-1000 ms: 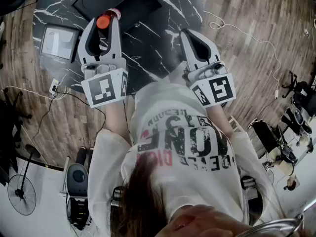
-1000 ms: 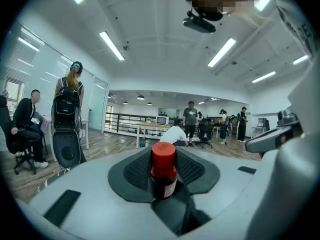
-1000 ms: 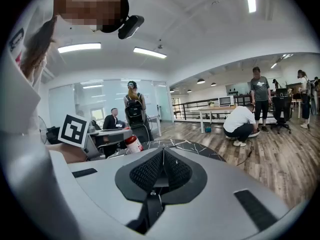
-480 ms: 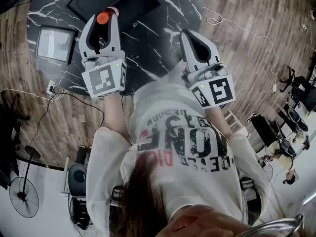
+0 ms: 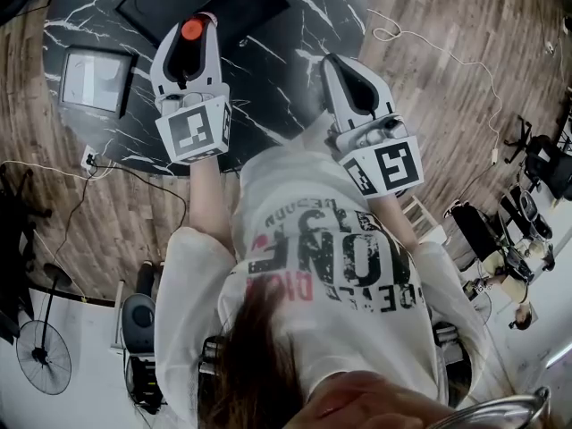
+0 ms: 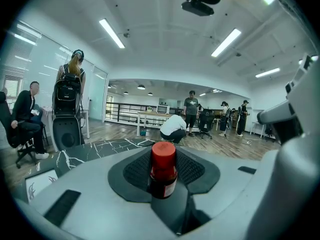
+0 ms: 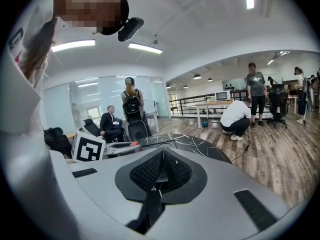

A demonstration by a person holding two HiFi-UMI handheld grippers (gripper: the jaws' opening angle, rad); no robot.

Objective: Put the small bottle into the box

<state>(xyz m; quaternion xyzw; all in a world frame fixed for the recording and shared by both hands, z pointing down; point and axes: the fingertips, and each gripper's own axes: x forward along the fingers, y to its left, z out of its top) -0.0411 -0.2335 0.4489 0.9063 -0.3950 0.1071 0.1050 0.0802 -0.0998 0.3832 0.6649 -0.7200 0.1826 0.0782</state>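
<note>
The left tongs (image 5: 191, 25) are clamped on the small bottle (image 6: 163, 170), which stands upright between their black, ribbed pads (image 6: 196, 167). It has a dark, round body with a pale label, and its smooth red-orange cap rises above the pads. The right tongs (image 7: 161, 170), to the right and apart from the left, have their ribbed faces pressed together with nothing between them. Both are of smooth pale grey plastic, each with a marker cube (image 5: 192, 130) at its near end. Below them lies the table (image 5: 295, 25), glossy black stone with white veins. On it, left of the left tongs and well apart from the bottle, sits the box (image 5: 93, 79), square, grey-rimmed and pale inside. Farther off lies a flat matte black slab (image 5: 223, 3).
</note>
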